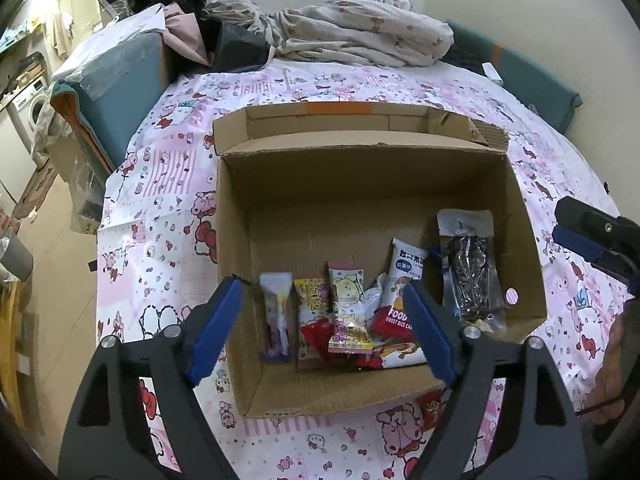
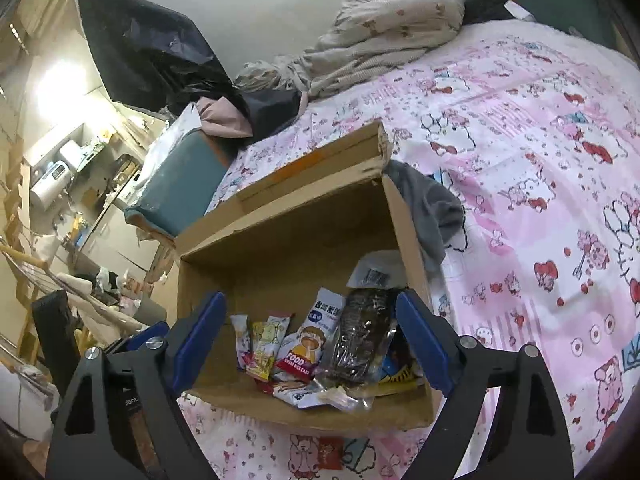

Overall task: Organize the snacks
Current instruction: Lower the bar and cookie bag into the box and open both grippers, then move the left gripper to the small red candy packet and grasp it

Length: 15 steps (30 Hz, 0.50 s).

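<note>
Pink bedsheet (image 1: pixel 160 208), snack-filled cardboard box (image 1: pixel 360 184), probably unheld.

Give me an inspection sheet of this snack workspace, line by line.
Surface: bed covered by a pink cartoon-print sheet.
Job's things: open brown cardboard box on the sheet; inside it, near its front wall, lie a white-and-red rice cake packet, a clear pouch of dark dried snack, a white-and-purple bar wrapper and a pink-and-yellow candy packet.
Clutter: small red packet on the sheet in front of the box; grey cloth beside the box; crumpled floral blanket; black plastic bag.
Grippers: left gripper and right gripper both open, empty, above the box.
Cables: nothing seen.
Surroundings: teal padded bed frame; white washing machine.
</note>
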Tool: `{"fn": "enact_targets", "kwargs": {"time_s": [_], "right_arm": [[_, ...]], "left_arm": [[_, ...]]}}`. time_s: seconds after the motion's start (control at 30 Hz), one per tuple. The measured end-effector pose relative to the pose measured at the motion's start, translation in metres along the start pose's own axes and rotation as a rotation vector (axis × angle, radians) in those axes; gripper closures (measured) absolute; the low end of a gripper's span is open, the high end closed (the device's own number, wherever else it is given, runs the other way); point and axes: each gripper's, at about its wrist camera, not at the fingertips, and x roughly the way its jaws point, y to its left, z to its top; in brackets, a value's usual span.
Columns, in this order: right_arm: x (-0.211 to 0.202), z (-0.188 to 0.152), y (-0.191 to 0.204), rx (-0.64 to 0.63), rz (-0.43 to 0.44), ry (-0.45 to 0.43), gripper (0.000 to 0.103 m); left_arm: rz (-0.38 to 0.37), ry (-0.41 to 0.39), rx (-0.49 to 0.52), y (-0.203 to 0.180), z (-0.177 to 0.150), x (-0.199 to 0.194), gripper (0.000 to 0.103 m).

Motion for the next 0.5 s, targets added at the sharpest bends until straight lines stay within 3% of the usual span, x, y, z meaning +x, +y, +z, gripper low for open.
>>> {"fn": "enact_targets", "kwargs": {"time_s": [0.5], "right_arm": [[-0.039, -0.014, -0.002, 0.040, -0.043, -0.038, 0.013]], "left_arm": [[0.002, -0.010, -0.052, 0.009, -0.009, -0.022, 0.023]]}}
